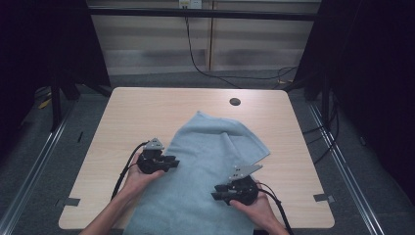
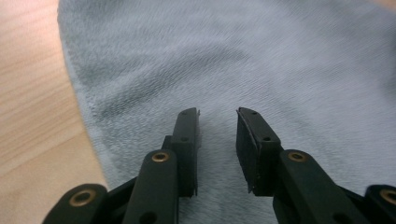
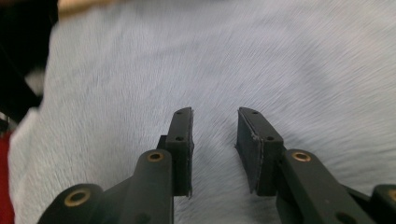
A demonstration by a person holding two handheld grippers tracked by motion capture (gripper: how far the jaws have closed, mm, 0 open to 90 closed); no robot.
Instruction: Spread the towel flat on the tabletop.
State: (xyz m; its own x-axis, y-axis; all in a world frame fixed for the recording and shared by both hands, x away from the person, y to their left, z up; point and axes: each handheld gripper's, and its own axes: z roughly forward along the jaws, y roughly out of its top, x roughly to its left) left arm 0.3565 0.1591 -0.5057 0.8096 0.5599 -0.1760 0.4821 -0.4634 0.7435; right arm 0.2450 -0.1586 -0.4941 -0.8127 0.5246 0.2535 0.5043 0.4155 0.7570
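Towel (image 1: 205, 171): grey-blue cloth, soft short nap, matt, brushed look up close. Desk (image 1: 147, 107): pale wood-grain top, smooth, low sheen. Left gripper (image 2: 218, 122) and right gripper (image 3: 215, 122): black matt plastic-looking links, brass-coloured rivets, flat dark pads (image 2: 245, 144) with slightly rough edges. Grey plate (image 1: 244, 171) on the right gripper looks like dull metal.

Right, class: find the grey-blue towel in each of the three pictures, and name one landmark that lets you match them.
High view: the towel lies on the table's near middle, hanging over the near edge, between both grippers.
Left gripper view: it spreads across the centre and right, beneath the open jaws.
Right gripper view: it covers most of the picture, under the open jaws.
Shared landmark: the wooden table beside the towel's edge.
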